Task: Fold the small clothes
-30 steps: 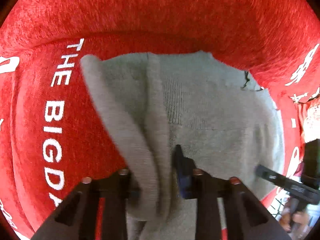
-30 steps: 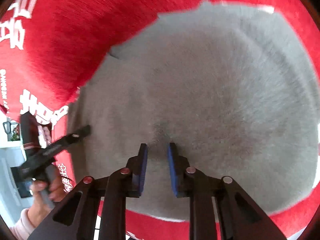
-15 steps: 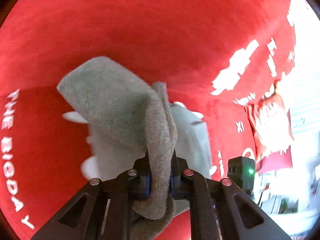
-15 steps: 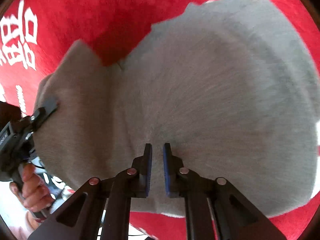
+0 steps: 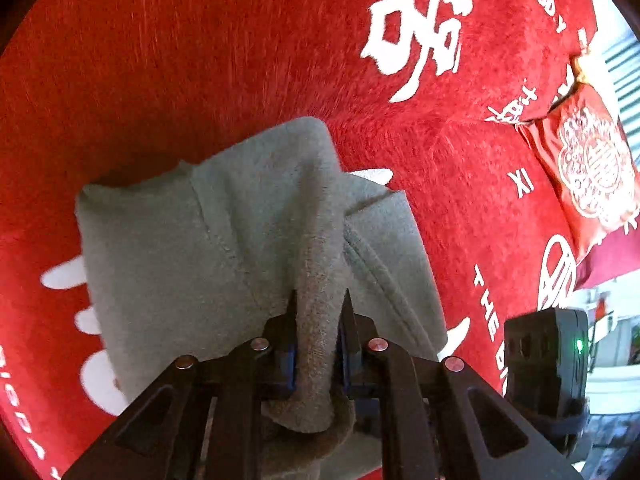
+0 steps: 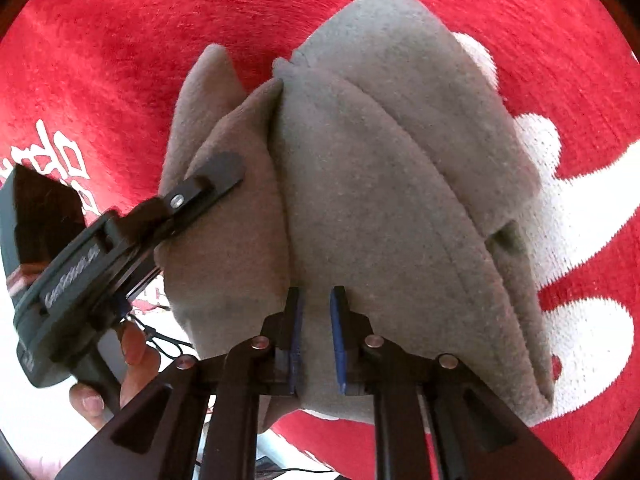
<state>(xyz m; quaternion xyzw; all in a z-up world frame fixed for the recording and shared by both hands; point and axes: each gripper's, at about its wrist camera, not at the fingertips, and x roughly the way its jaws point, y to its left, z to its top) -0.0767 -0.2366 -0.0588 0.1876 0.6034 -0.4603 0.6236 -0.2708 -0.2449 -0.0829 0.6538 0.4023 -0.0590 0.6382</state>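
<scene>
- On the far left of the right wrist view, bare fingers [image 6: 132, 350] of the person's hand wrap the handle of the left claw [image 6: 216, 178], whose black finger presses flat on a raised fold of the grey fleece garment [image 6: 400, 200].
- In the left wrist view, the left claw [image 5: 318, 332] is clamped on a thick rolled ridge of the grey fleece garment [image 5: 180, 248]; the blue-lined jaws pinch the ridge from both sides, and a loose end of it hangs below them toward the camera.
- The garment lies bunched on the red plush surface with white lettering and Chinese characters [image 5: 200, 60]. A stitched seam runs down its left panel, and a second layer with a seamed edge spreads to the right of the pinched ridge.
- In the right wrist view, the right claw [image 6: 316, 320] sits low at the garment's near edge, its blue-lined jaws narrowly parted; grey fabric fills the gap behind them, but I cannot tell whether any of it is pinched.
- At the right of the left wrist view, a red patterned cushion with a white round emblem [image 5: 592, 168] rests on the surface, well apart from the garment.
- Below it, at the lower right edge, the black body of the other handheld unit [image 5: 544, 364] shows a small green light.
</scene>
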